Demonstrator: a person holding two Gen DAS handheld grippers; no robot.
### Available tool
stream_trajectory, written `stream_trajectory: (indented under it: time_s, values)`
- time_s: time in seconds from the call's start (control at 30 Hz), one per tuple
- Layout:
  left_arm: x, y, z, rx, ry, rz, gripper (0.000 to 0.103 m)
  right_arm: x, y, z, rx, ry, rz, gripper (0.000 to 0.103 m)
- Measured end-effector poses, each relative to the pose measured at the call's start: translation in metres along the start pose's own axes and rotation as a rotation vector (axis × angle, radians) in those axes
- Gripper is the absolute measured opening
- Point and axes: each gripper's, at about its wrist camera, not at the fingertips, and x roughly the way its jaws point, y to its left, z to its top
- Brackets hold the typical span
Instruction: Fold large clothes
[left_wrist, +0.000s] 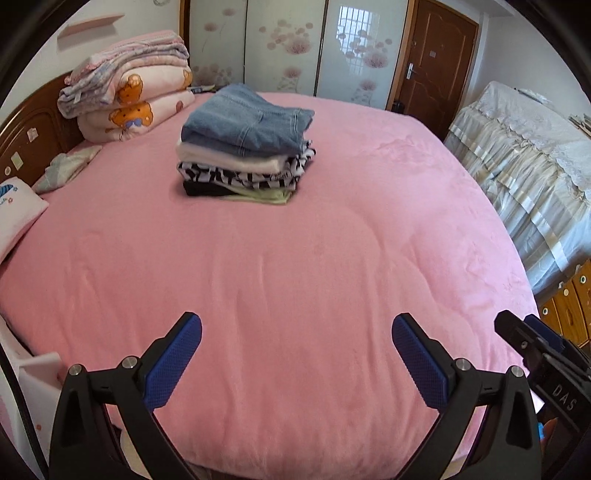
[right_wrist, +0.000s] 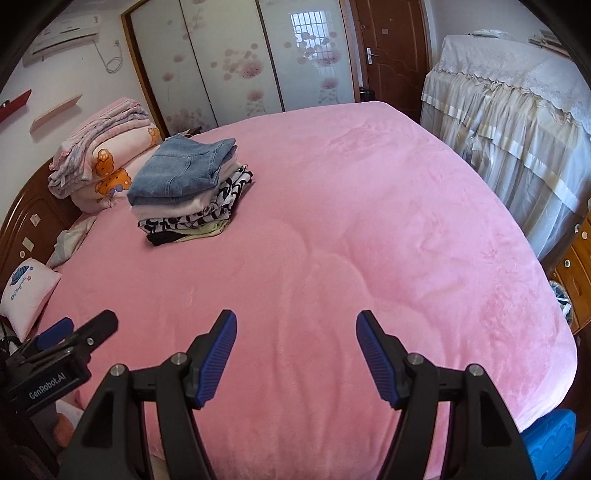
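A stack of folded clothes (left_wrist: 245, 147) with blue jeans on top sits on the pink bed (left_wrist: 295, 258), toward the headboard; it also shows in the right wrist view (right_wrist: 188, 188). My left gripper (left_wrist: 296, 334) is open and empty, low over the near edge of the bed, far from the stack. My right gripper (right_wrist: 296, 330) is open and empty, also over the near part of the pink bed (right_wrist: 369, 240). The right gripper shows at the right edge of the left wrist view (left_wrist: 532, 339), and the left gripper at the left edge of the right wrist view (right_wrist: 74, 336).
Folded quilts (left_wrist: 129, 88) are piled at the headboard. A small pillow (right_wrist: 27, 291) lies at the left edge. A cloth-covered piece of furniture (right_wrist: 517, 110) stands to the right, wooden drawers (left_wrist: 569, 299) near it. Sliding wardrobe doors (left_wrist: 288, 44) and a wooden door (left_wrist: 432, 62) are behind.
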Motion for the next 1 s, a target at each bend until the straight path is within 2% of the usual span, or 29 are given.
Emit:
stream_trajectory:
  time_s: [0.13,0.33,1.0]
  values:
    - [-0.006,-0.005,-0.013,0.021,0.013,0.0,0.102,-0.005,0.007,-0.011,-0.023,0.003,0.021,0.068]
    - [-0.009,-0.009,-0.015,0.039,0.018,0.002,0.102,-0.012,0.009,-0.02,-0.038,-0.009,0.023,0.068]
    - [-0.011,-0.013,-0.019,0.053,0.017,0.047,0.102,-0.013,0.009,-0.023,-0.049,-0.022,0.022,0.068]
